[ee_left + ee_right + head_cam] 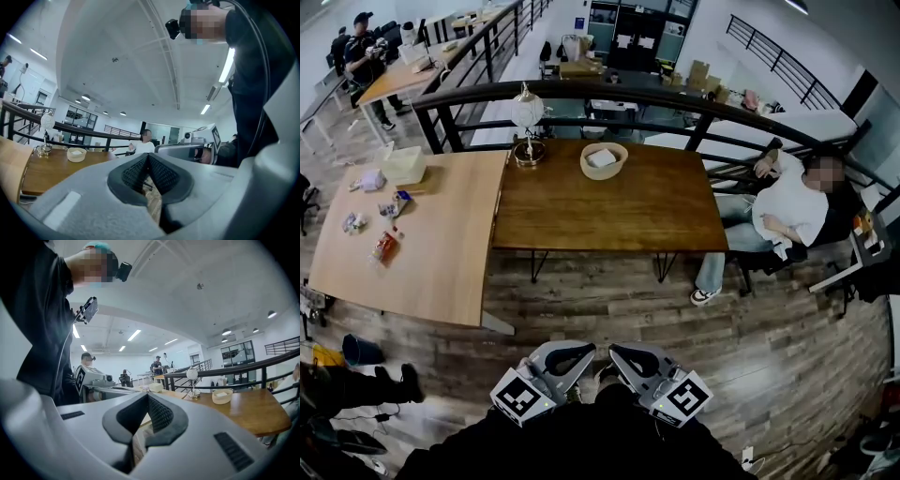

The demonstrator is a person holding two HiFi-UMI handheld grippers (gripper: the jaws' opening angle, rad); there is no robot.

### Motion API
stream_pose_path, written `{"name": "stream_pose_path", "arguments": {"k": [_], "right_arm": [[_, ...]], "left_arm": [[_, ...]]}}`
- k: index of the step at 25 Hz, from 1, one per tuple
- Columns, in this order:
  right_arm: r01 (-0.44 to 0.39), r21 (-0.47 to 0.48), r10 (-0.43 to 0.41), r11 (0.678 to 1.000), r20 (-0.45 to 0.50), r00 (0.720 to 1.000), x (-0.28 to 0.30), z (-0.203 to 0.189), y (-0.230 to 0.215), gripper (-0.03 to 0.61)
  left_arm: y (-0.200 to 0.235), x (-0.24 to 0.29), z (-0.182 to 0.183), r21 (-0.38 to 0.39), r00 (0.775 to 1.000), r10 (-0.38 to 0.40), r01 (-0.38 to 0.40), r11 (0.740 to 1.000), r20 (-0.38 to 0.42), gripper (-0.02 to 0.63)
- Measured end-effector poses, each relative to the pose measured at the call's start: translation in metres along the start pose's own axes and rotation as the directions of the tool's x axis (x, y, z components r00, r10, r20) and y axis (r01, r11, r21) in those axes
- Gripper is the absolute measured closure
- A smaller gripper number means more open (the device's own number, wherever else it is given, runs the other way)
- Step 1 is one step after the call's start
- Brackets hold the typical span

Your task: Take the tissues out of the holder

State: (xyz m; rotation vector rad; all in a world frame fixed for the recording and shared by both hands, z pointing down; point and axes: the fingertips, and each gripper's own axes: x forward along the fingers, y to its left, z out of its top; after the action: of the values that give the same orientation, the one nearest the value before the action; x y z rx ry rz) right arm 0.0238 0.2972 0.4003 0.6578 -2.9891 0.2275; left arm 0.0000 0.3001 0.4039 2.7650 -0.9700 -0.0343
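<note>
The tissue holder (604, 160) is a pale round bowl with white tissues in it. It stands near the far edge of the dark wooden table (609, 211). The same holder appears small and distant in the left gripper view (76, 153) and in the right gripper view (221, 395). My left gripper (574, 354) and right gripper (628, 356) hang side by side close to my body, over the floor and well short of the table. Both are shut with nothing between the pads, as the left gripper (148, 157) and right gripper (147, 397) show in their own views.
A globe lamp (526, 112) stands left of the holder. A lighter table (412, 244) with a tissue box and small packets adjoins on the left. A person (792, 211) sits at the dark table's right end. A black railing (609, 94) runs behind the tables.
</note>
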Motion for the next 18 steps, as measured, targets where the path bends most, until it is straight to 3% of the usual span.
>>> {"name": "stream_pose_path", "arguments": {"k": [8,18], "right_arm": [[-0.019,-0.002,0.019,1.0,0.01,1.0,0.019,0.005,-0.048,0.574],[-0.042,0.006,0.042,0.999,0.015,0.999,0.032,0.021,-0.145,0.574]], "left_arm": [[0.036,0.032,0.008,0.018,1.0,0.029,-0.029,0.999,0.002,0.605],[0.089,0.111,0.029,-0.009,0.997,0.071,-0.071,0.997,0.005,0.606]]}}
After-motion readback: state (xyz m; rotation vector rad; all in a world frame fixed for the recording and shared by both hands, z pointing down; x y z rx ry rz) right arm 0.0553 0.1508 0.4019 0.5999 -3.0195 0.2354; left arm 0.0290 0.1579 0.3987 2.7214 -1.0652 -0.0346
